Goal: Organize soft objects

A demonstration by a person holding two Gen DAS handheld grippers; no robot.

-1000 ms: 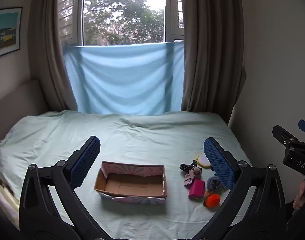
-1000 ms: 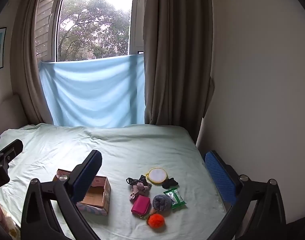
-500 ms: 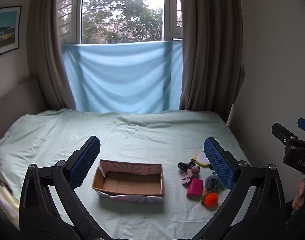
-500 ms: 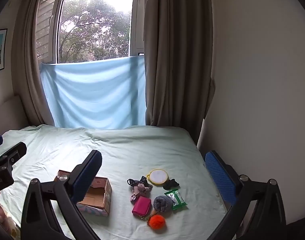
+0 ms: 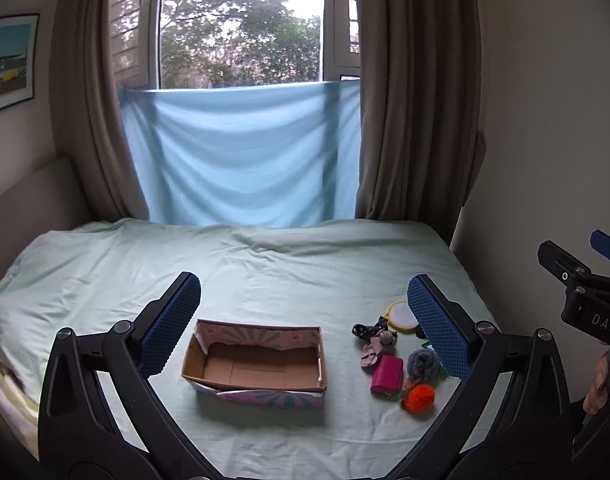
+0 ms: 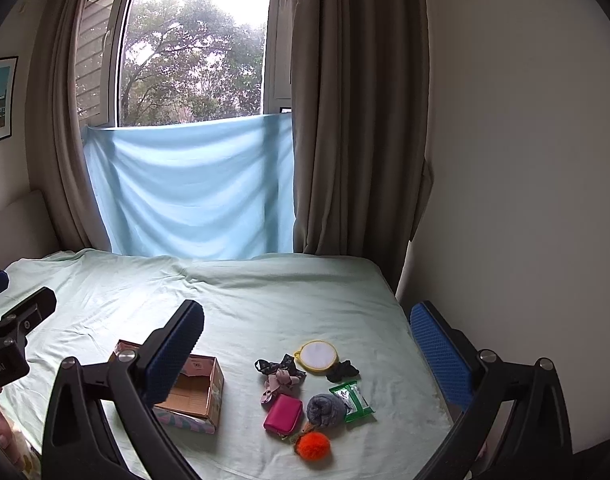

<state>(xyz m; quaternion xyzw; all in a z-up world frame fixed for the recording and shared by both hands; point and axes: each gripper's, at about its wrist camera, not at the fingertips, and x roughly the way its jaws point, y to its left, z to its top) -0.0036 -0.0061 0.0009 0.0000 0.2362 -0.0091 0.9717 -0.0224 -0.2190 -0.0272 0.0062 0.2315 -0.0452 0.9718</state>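
Observation:
An open, empty cardboard box (image 5: 257,364) (image 6: 193,394) lies on the pale green bed. To its right is a cluster of small things: an orange pompom (image 5: 419,397) (image 6: 313,445), a pink pouch (image 5: 386,373) (image 6: 283,417), a grey rolled cloth (image 5: 423,363) (image 6: 325,410), a pink bow (image 6: 279,384), a black patterned scrunchie (image 6: 277,365), a yellow-rimmed round pad (image 6: 317,355), a black scrunchie (image 6: 342,371) and a green packet (image 6: 351,397). My left gripper (image 5: 305,332) is open and empty above the box. My right gripper (image 6: 305,354) is open and empty above the cluster.
The bed (image 5: 265,264) fills the room between a headboard at the left and a wall (image 6: 505,200) at the right. Brown curtains (image 5: 405,100) and a hung blue sheet (image 5: 241,156) cover the window behind. The right gripper's body (image 5: 585,304) shows at the left view's right edge.
Both grippers have drifted slightly; the box and cluster shift a little left and down in the left wrist view. Nothing on the bed has moved.

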